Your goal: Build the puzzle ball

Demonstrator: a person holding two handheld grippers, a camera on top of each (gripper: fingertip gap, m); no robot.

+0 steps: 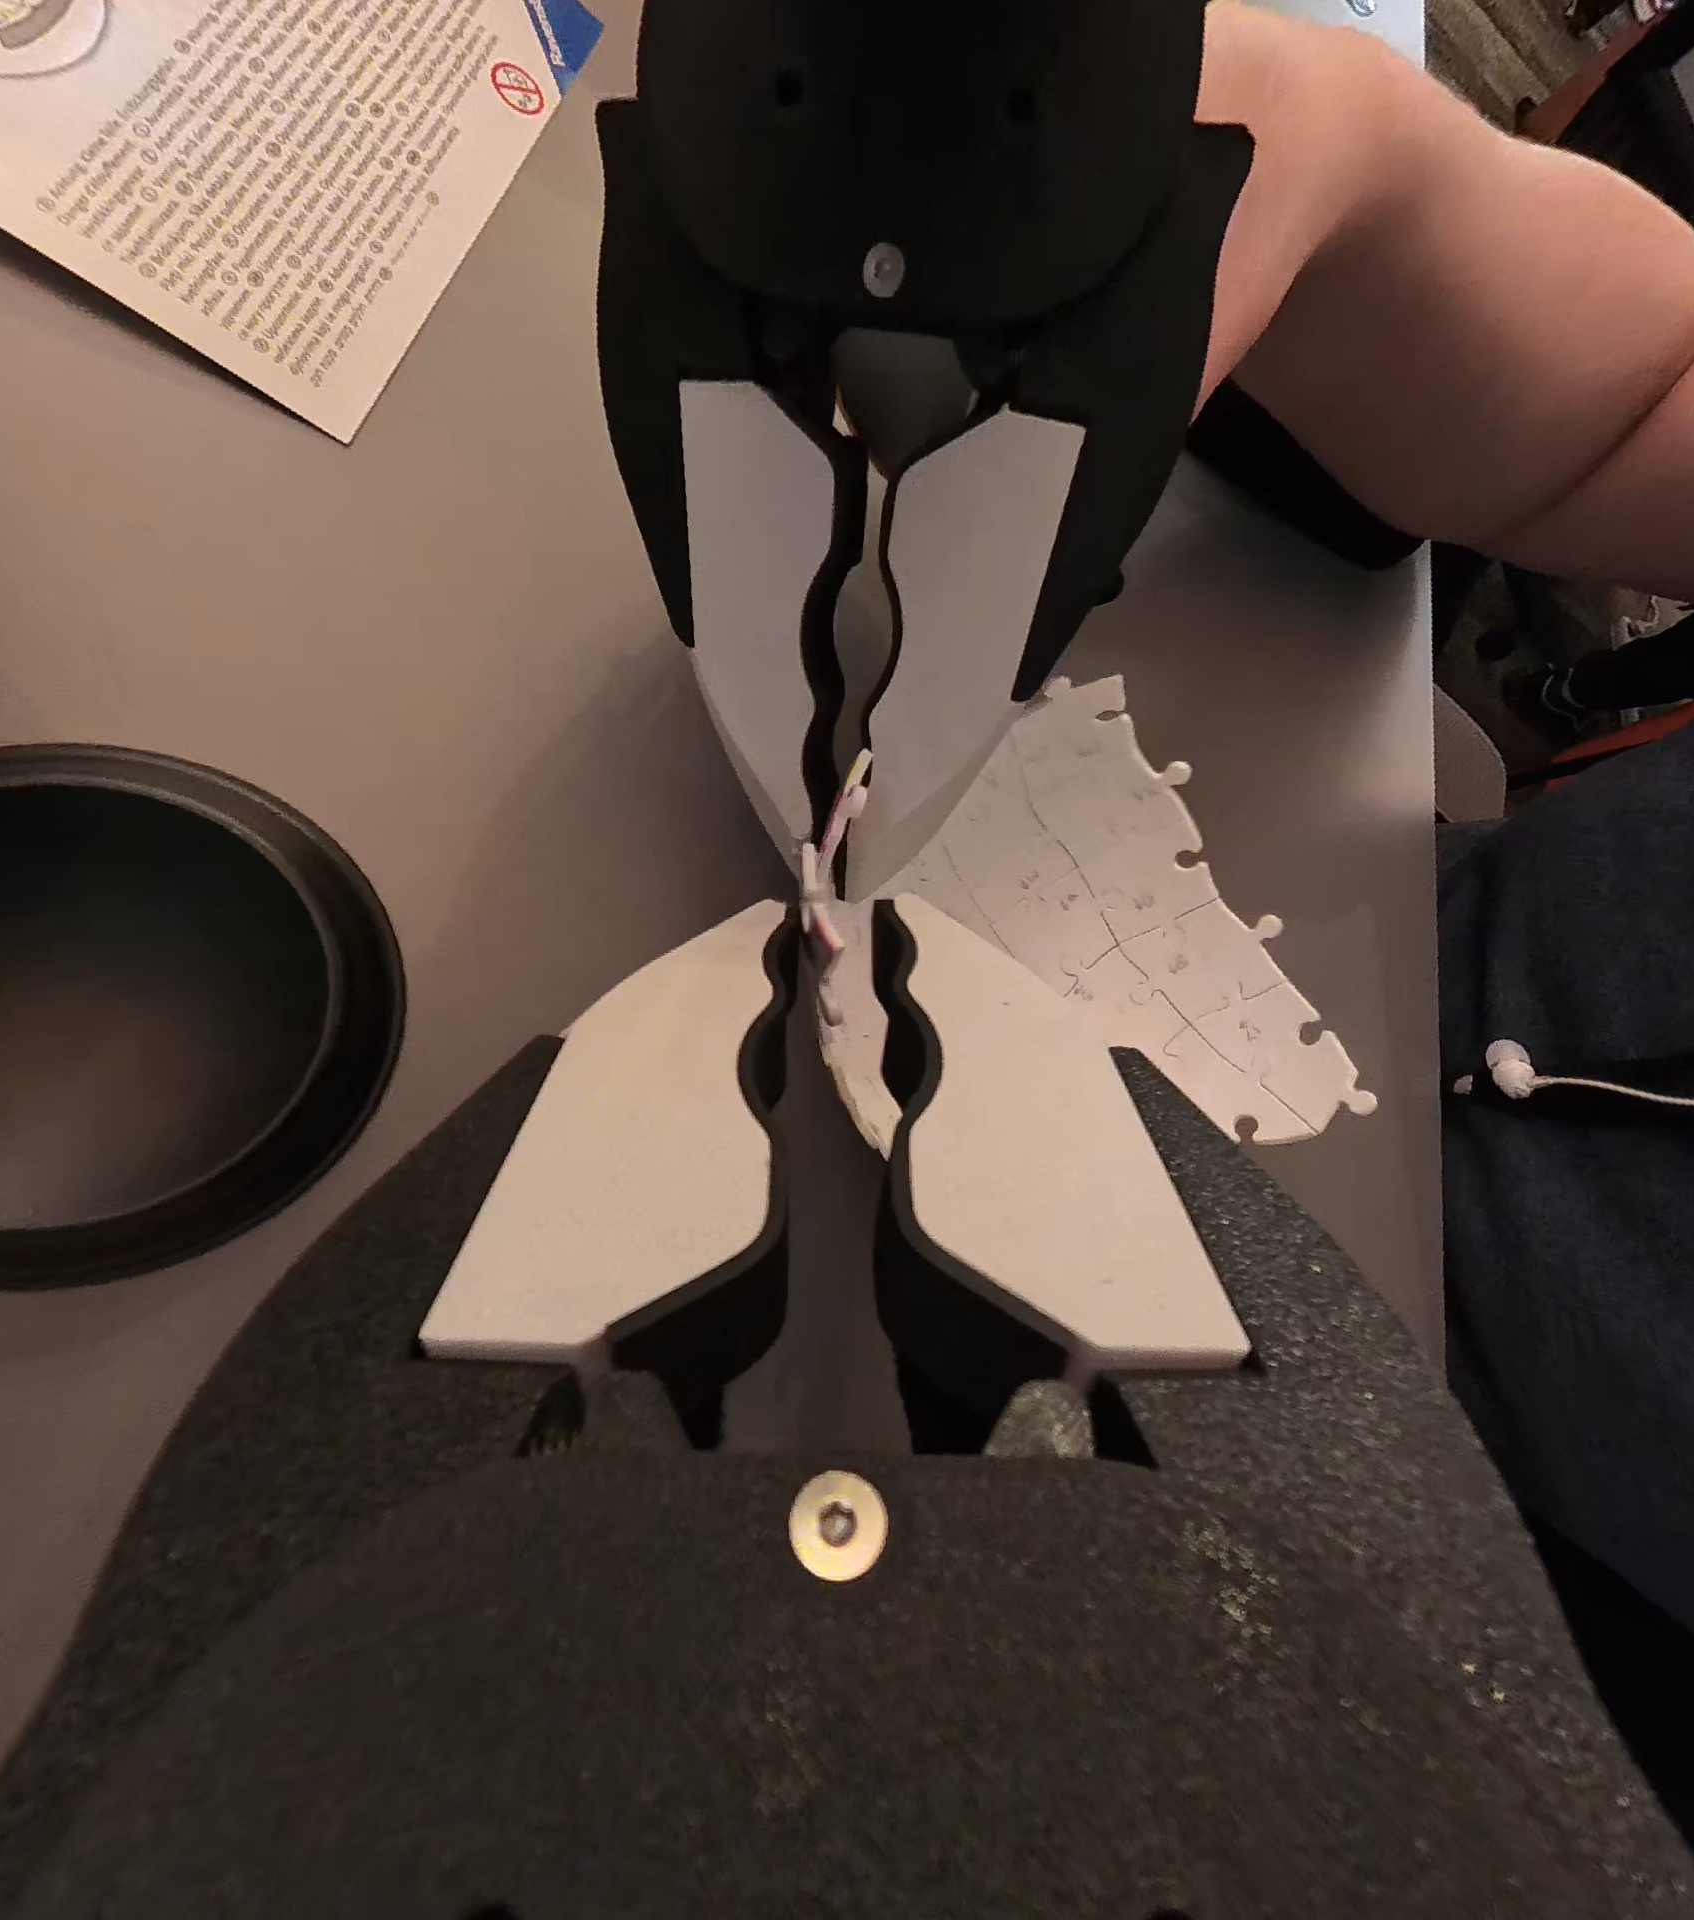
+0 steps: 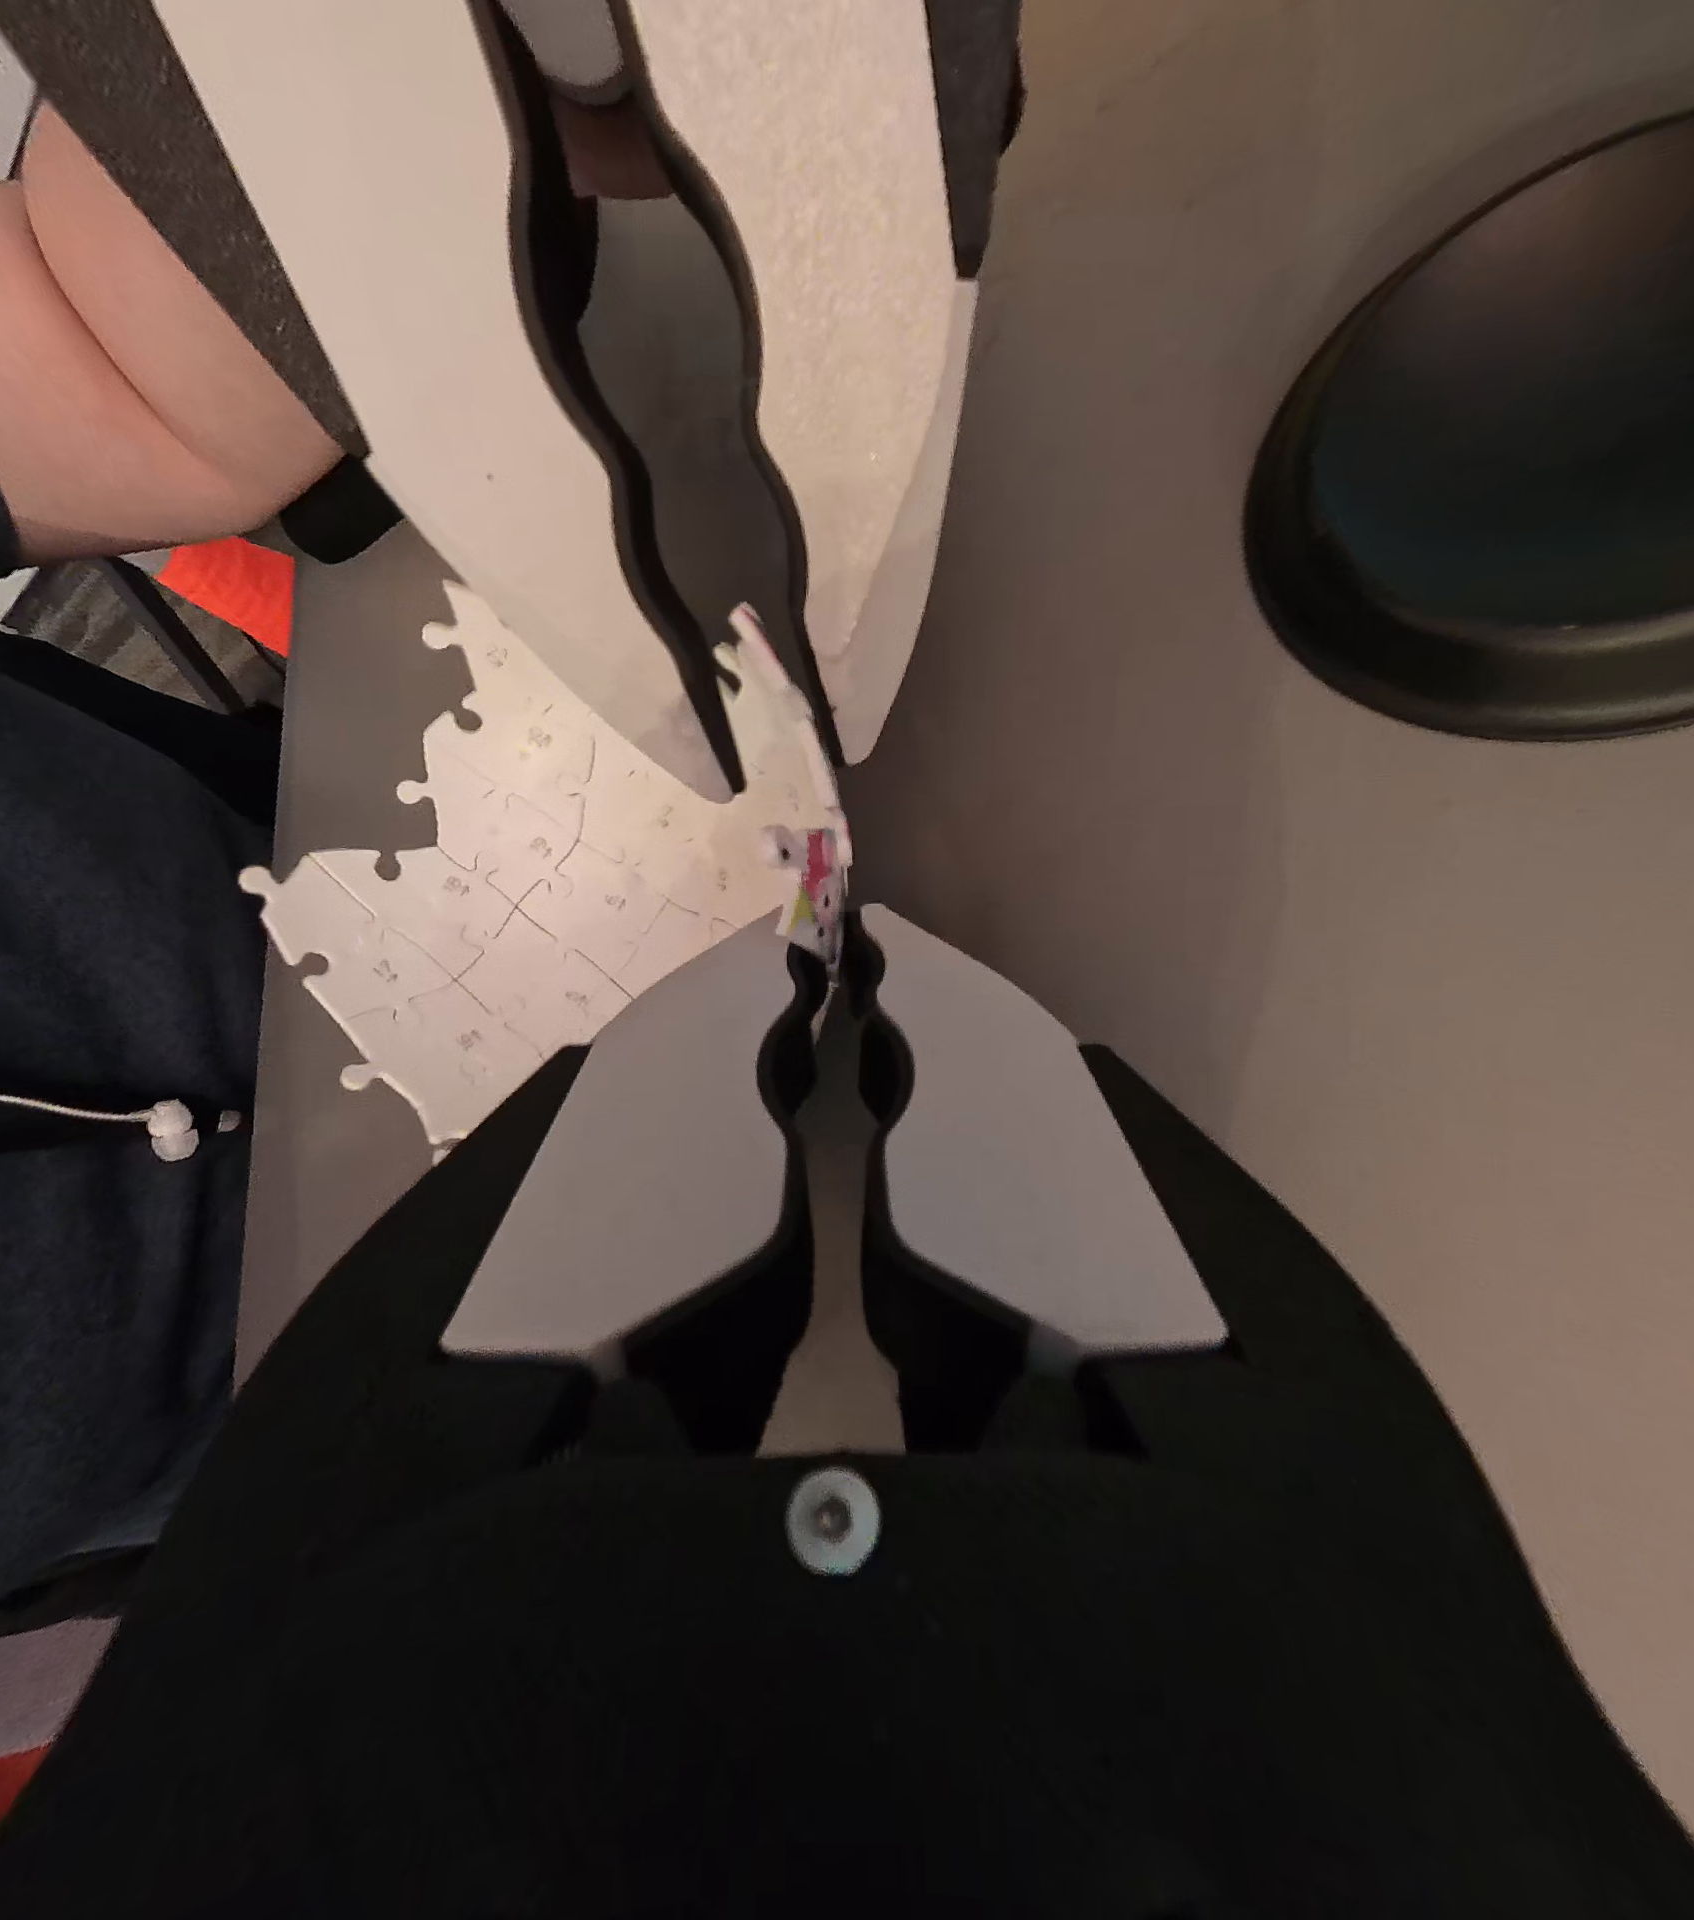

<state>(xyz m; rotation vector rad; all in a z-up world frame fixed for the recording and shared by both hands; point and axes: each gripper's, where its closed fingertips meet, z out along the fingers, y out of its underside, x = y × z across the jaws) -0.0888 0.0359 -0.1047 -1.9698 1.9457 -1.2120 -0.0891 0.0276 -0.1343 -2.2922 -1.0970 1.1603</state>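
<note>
The setting looks like an office or study desk: a smooth grey tabletop (image 1: 199, 582) with a round black cable grommet (image 1: 95, 1013) set into it, a printed instruction sheet (image 1: 230, 177) lying on top, and a seated person's dark trousers (image 1: 1601, 1195) at the desk's edge.

Black bowl (image 1: 95, 1018) cropped at edge

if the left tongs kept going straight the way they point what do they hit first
Most likely the right tongs, which face them tip to tip. Only the small puzzle piece sits between the two, so the left tongs would push that into them almost at once, though depth is hard to judge.
</note>
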